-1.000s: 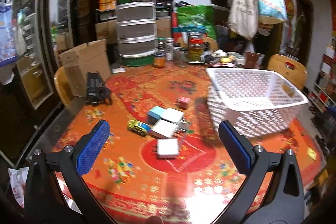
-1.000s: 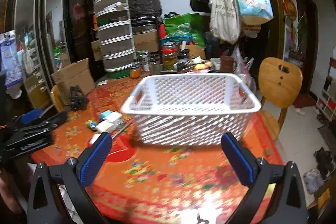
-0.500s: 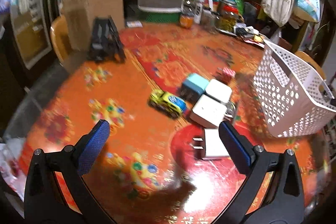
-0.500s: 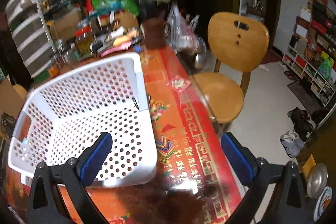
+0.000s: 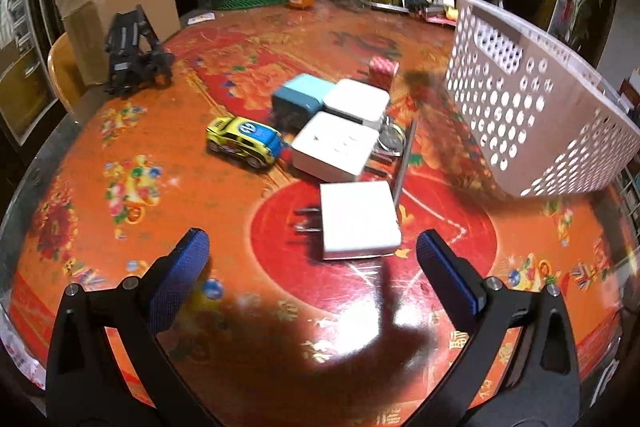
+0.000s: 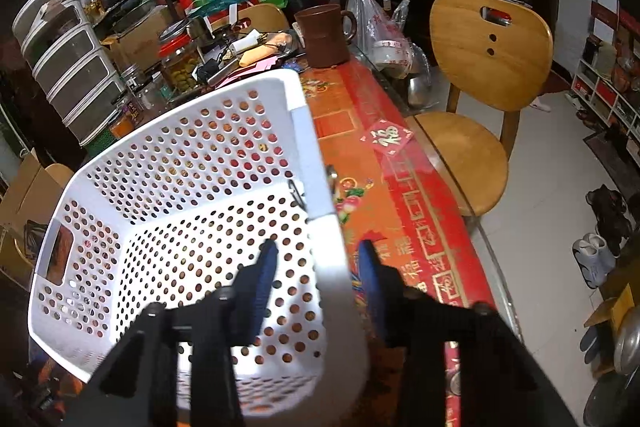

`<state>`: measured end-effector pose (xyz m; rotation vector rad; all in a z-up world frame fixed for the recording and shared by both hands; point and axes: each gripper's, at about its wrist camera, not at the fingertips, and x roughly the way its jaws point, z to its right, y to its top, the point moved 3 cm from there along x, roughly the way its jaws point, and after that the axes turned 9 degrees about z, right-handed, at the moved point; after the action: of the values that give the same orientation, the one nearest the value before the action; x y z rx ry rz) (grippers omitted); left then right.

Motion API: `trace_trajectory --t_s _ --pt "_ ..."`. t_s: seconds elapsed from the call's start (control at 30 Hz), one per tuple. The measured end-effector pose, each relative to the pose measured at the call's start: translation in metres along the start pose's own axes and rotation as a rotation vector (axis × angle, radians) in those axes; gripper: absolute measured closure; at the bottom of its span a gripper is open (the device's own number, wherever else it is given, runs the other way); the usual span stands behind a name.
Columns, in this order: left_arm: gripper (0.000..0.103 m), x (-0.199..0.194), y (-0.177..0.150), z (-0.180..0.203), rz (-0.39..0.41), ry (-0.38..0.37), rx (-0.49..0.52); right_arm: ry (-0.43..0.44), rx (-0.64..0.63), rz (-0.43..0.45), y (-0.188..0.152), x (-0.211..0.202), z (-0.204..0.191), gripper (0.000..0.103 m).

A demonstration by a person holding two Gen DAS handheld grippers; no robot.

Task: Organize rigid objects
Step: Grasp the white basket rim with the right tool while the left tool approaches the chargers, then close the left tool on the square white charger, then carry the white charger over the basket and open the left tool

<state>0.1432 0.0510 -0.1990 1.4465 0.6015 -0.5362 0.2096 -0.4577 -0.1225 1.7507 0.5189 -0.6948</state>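
1. The tabletop (image 5: 132, 131), covered in a red and orange patterned cloth, fills most of the left wrist view and runs down the right of centre in the right wrist view.
2. The white perforated basket (image 6: 188, 163) takes up the left and centre of the right wrist view; in the left wrist view it sits at the right edge, tilted, with its near corner off the cloth.
3. The right gripper (image 6: 316, 267) at the bottom centre of its view straddles the basket's near rim, one blue pad inside the wall and one outside, narrowed onto the rim; actual contact is hard to confirm.
4. The left gripper (image 5: 312, 259) at the bottom of its view is spread wide and holds nothing, hovering over the cloth just short of the nearest white charger.
5. That white charger (image 5: 358, 219) lies flat in the centre, prongs pointing left.
6. A white power adapter (image 5: 334, 147) lies just above it, with a second white block (image 5: 356, 101) and a teal block (image 5: 298, 99) touching behind.
7. A yellow and blue toy car (image 5: 244, 141) sits just left of the adapter.
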Motion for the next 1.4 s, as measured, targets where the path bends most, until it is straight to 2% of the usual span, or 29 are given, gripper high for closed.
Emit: trace_trajectory --t_s 0.13,0.33,0.4,0.47,0.6,0.73,0.93,1.17,1.4 --pt "0.001 0.008 0.001 0.006 -0.010 0.004 -0.006 -0.025 -0.016 -0.007 0.001 0.003 -0.006 0.080" --pt "0.001 0.012 0.005 0.012 -0.008 -0.007 -0.004 -0.037 -0.018 -0.007 0.001 0.007 -0.007 0.082" --pt "0.005 0.015 0.004 0.013 -0.013 0.003 -0.001 -0.042 -0.016 -0.007 0.001 0.008 -0.006 0.082" --pt "0.023 0.018 0.003 0.013 -0.020 0.015 0.001 -0.037 -0.011 -0.008 0.001 0.009 -0.005 0.082" --pt "0.050 0.020 0.003 0.013 -0.024 0.005 -0.003 -0.038 -0.014 -0.007 0.001 0.009 -0.006 0.082" --pt "0.050 0.017 0.004 0.014 0.000 0.030 0.012 -0.040 -0.015 -0.006 0.001 0.009 -0.006 0.082" --pt "0.050 -0.007 0.023 0.003 0.100 0.102 0.018 -0.056 -0.021 -0.008 0.000 0.009 -0.007 0.082" --pt "0.050 -0.023 0.076 -0.019 0.187 0.225 0.058 -0.063 -0.024 -0.006 0.000 0.009 -0.008 0.082" --pt "0.050 -0.023 0.133 -0.029 0.226 0.320 0.103 -0.063 -0.024 -0.007 0.000 0.009 -0.008 0.082"
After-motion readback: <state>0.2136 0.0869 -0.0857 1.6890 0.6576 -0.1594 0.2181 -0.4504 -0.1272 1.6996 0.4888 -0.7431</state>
